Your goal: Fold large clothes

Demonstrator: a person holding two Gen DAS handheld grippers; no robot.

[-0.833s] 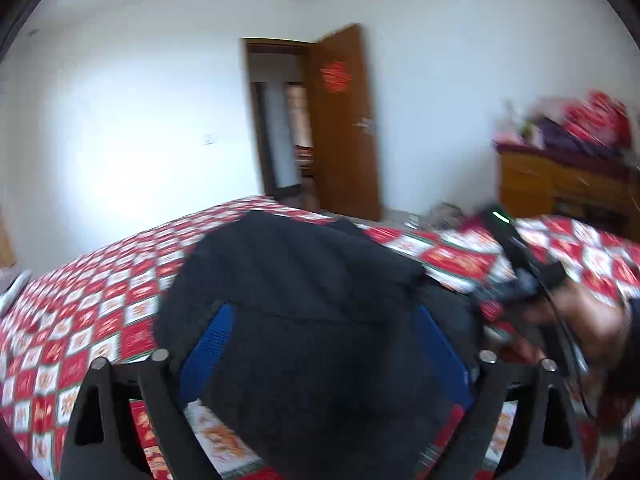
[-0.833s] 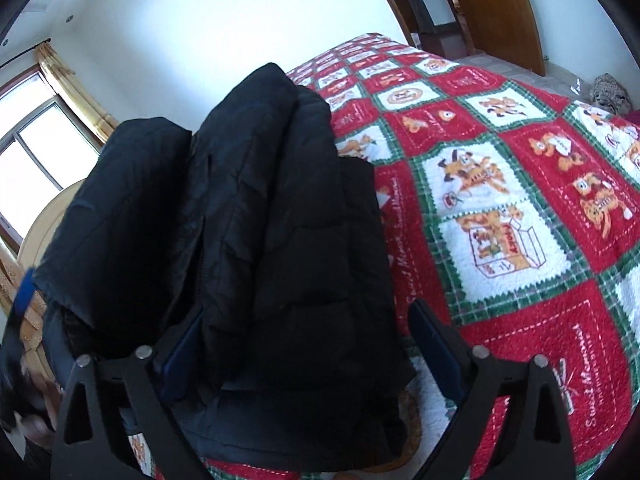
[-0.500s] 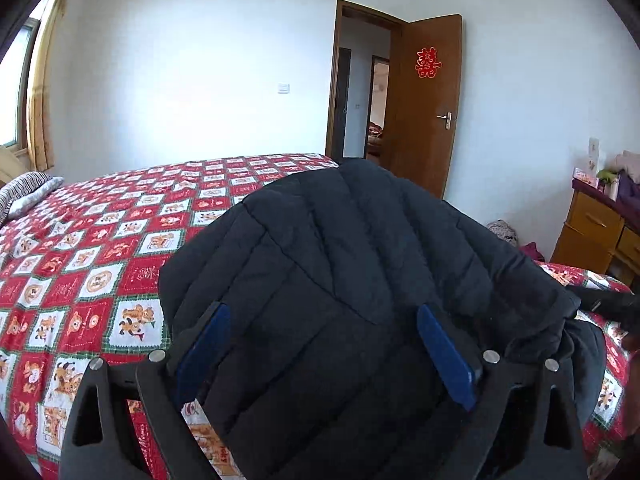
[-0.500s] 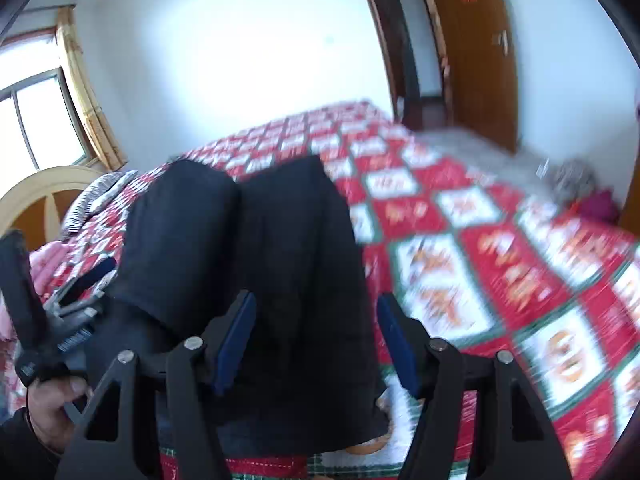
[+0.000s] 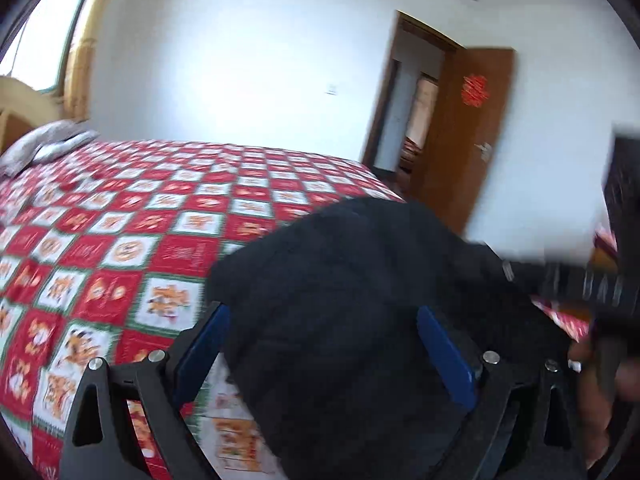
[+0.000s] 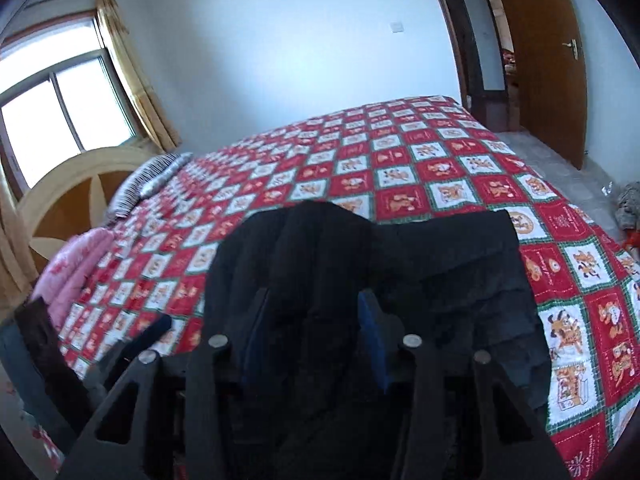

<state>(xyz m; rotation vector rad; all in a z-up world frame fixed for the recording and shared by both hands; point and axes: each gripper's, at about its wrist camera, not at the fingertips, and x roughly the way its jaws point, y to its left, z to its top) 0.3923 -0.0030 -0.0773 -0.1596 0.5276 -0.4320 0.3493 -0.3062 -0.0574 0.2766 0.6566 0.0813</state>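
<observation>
A black quilted jacket (image 6: 360, 280) lies bunched on the near part of the bed, its puffy stitched panels folded over each other into a soft heap with a squared flap spread to the right. The right gripper (image 6: 310, 340) reaches into this heap from the near edge; its jaws have just been closing, and the blue pads now sit close on either side of a thick fold of the jacket, seemingly pressing it. The left gripper (image 5: 324, 352) stands wide, its two blue fingers (image 5: 444, 356) on either side of the dark mound with the padding bulging between them; the pads do not visibly squeeze it. At the right edge of the left wrist view a hand (image 5: 600, 392) holds the other dark tool, blurred. Under the jacket is a bedspread (image 6: 440, 168) of red and white squares with green borders, each printed with small cartoon figures, covering a broad bed. A striped grey pillow (image 6: 152, 176) and a pink padded garment (image 6: 80, 268) lie toward the head end, by a curved pale wooden headboard (image 6: 80, 184). Behind them a window (image 6: 60, 112) with a yellow curtain (image 6: 132, 72) lets in bright light. The walls are plain white, and a brown wooden door (image 6: 544, 64) with a red paper ornament stands open at the far right above a grey tiled floor (image 6: 560, 160).
</observation>
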